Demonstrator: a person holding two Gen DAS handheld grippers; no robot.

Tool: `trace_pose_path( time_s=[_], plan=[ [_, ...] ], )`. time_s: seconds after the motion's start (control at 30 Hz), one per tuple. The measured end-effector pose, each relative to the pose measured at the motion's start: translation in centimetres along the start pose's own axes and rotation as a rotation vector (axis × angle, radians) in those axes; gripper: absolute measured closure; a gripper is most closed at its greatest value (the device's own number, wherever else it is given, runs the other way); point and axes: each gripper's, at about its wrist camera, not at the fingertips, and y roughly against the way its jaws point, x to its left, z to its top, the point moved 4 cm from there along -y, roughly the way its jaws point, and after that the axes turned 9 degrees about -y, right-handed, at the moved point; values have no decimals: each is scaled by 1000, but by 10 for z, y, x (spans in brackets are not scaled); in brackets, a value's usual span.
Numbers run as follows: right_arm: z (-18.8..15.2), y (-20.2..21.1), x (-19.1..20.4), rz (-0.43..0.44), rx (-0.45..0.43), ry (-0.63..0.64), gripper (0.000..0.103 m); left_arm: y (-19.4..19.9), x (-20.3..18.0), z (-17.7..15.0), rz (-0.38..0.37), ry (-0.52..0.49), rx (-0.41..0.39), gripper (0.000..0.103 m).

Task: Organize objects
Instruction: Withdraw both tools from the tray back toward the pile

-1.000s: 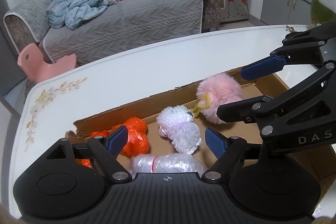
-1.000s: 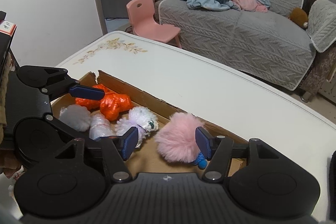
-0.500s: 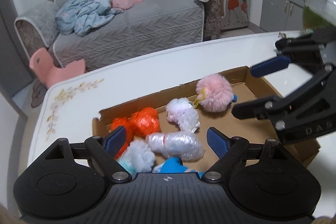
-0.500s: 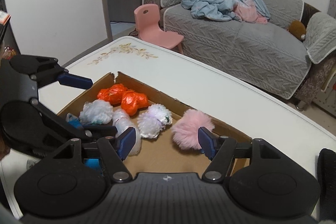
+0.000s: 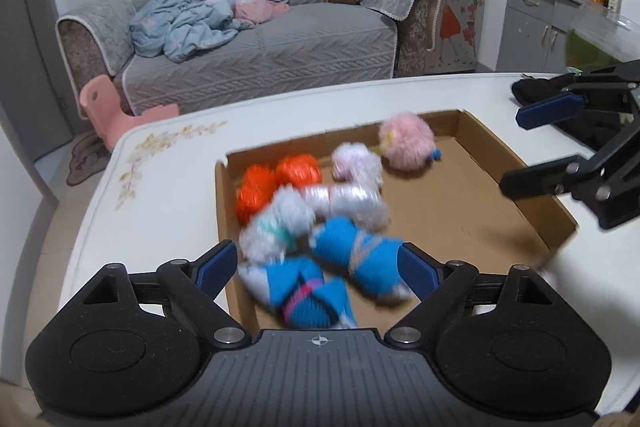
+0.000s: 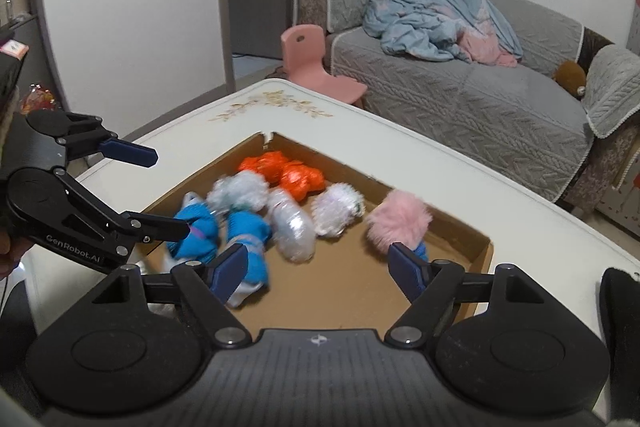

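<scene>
White table (image 5: 168, 163), cardboard tray (image 5: 480, 163) of soft toys, left tongs (image 5: 320, 267) and right tongs (image 6: 320, 267) both spread, empty

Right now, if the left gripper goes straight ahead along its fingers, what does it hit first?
Probably the blue bundles in the cardboard box, lying right between the open left gripper fingers. Depth is unclear, so contact order is a guess.

Inside the brown cardboard tray (image 5: 484, 143) are lying an orange bundle (image 5: 276, 179), a pink fluffy ball (image 5: 406, 145) and blue rolls (image 5: 360, 255) — the desk (image 5: 168, 167) showing white with a gold floral print.
</scene>
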Motion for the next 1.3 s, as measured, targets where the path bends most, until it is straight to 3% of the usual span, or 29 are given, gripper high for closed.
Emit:
trace_pose_path(
  time_s=[0.33,0.5,0.67,1.0,1.3],
  plan=[
    [-81,47,21,5,-67,-68,24,43,-25,-96,89,135,-63,8],
    [-130,53,50,-31,-72,-53,23,49,-56,-125,107,137,-98,8],
    [-159,45,65,-35,-60,-123,20,37,-71,-129,81,127,-93,8],
    [-174,33,67,-58,-36,-172,20,13,-67,-131,38,169,-62,7],
    [-183,32,58,-106,-43,-182,17,27,-84,-127,-23,133,-58,6]
  ],
)
